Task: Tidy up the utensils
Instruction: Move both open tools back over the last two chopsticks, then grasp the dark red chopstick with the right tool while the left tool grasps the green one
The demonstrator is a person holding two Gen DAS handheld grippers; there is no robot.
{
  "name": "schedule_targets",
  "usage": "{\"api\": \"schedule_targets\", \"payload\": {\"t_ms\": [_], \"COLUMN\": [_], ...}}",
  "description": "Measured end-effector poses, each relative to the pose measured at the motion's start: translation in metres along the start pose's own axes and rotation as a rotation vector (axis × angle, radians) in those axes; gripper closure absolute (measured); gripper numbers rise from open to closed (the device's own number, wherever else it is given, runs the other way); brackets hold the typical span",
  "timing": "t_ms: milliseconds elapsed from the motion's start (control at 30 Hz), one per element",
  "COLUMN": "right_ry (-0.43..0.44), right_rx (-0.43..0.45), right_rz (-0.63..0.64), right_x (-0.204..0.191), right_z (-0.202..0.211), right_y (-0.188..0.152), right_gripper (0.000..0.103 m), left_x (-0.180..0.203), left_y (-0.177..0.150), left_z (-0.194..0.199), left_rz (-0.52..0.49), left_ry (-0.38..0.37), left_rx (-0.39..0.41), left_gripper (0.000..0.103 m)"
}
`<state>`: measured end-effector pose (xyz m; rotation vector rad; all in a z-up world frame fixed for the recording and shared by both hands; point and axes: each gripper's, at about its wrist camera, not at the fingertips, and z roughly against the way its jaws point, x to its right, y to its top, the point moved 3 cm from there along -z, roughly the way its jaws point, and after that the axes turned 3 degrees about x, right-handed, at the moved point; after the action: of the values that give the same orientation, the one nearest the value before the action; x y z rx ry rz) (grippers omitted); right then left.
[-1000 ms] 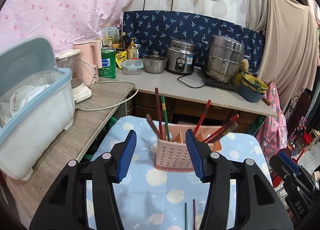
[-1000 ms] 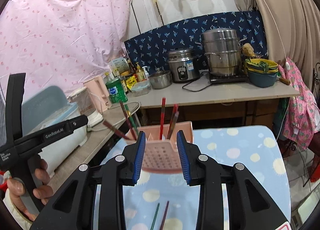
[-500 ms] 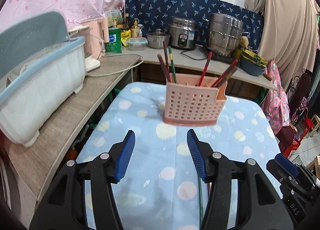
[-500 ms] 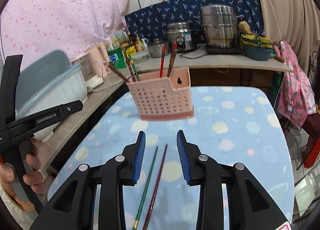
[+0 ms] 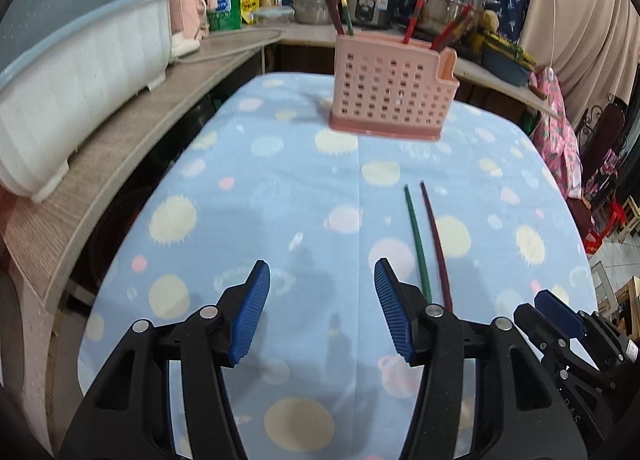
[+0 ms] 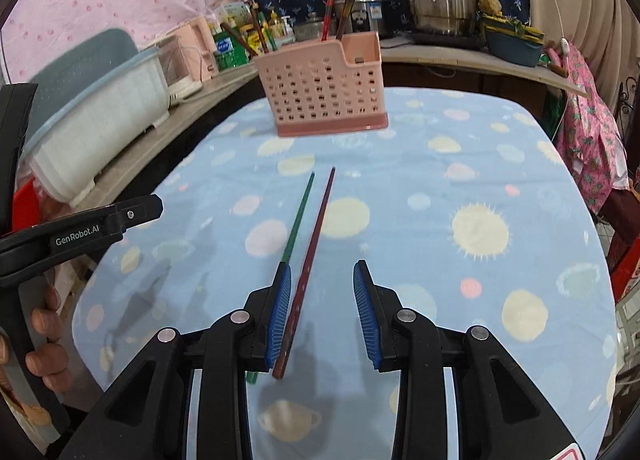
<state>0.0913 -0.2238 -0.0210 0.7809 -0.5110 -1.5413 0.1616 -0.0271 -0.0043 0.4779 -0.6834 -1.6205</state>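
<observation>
Table: blue spotted cloth (image 6: 500,163) over a rounded top.
Caddy: pink perforated utensil holder (image 6: 324,91) at the far edge, several chopsticks standing in its compartments.
Left to do: green chopstick (image 6: 298,215) and dark red chopstick (image 6: 316,244) lie side by side mid-table, not yet stowed.
Right gripper (image 6: 322,310): agape, empty, the red stick between its jaws, untouched.
Left gripper (image 5: 320,308): agape, empty, beside the pair.
</observation>
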Motion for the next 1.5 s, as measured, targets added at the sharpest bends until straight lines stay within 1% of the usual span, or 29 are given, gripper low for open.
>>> {"api": "schedule_targets", "payload": {"t_ms": [67, 200, 333, 867, 933, 1033, 1233, 1333, 1400, 1500], "right_ry": [0.003, 0.008, 0.011, 0.02, 0.016, 0.011, 0.001, -0.007, -0.013, -0.023], "right_rx": [-0.016, -0.046, -0.068, -0.105, -0.108, -0.11, -0.115, -0.115, -0.117, -0.115], "right_rz": [-0.003, -0.008, -0.001, 0.016, 0.017, 0.017, 0.023, 0.034, 0.044, 0.051], "right_x": [-0.001, -0.005, -0.011, -0.026, -0.025, -0.025, -0.023, -0.023, -0.023, -0.022], "right_z": [-0.002, -0.006, -0.01, -0.026, -0.028, -0.029, -0.032, -0.032, -0.032, -0.03], "right_y": [-0.007, -0.021, -0.032, -0.049, -0.05, -0.052, -0.054, -0.056, -0.057, -0.059], "right_gripper": [0.071, 0.071, 0.071, 0.071, 0.071, 0.071, 0.077, 0.084, 0.092, 0.095], "left_x": [0.0, 0.002, 0.005, 0.007, 0.007, 0.006, 0.005, 0.005, 0.005, 0.006], "left_y": [-0.011, -0.023, -0.033, -0.049, -0.05, -0.051, -0.053, -0.055, -0.056, -0.057], "left_z": [-0.003, -0.005, -0.004, -0.008, -0.009, -0.009, -0.011, -0.011, -0.012, -0.012], "left_rz": [-0.002, -0.006, -0.022, -0.035, -0.034, -0.034, -0.033, -0.033, -0.033, -0.035], "left_ry": [0.0, -0.002, -0.003, 0.006, 0.008, 0.008, 0.011, 0.012, 0.012, 0.011], "left_rx": [-0.022, -0.047, -0.059, -0.101, -0.101, -0.102, -0.111, -0.116, -0.12, -0.122], "left_gripper": [0.051, 0.043, 0.041, 0.036, 0.032, 0.032, 0.031, 0.031, 0.031, 0.031]}}
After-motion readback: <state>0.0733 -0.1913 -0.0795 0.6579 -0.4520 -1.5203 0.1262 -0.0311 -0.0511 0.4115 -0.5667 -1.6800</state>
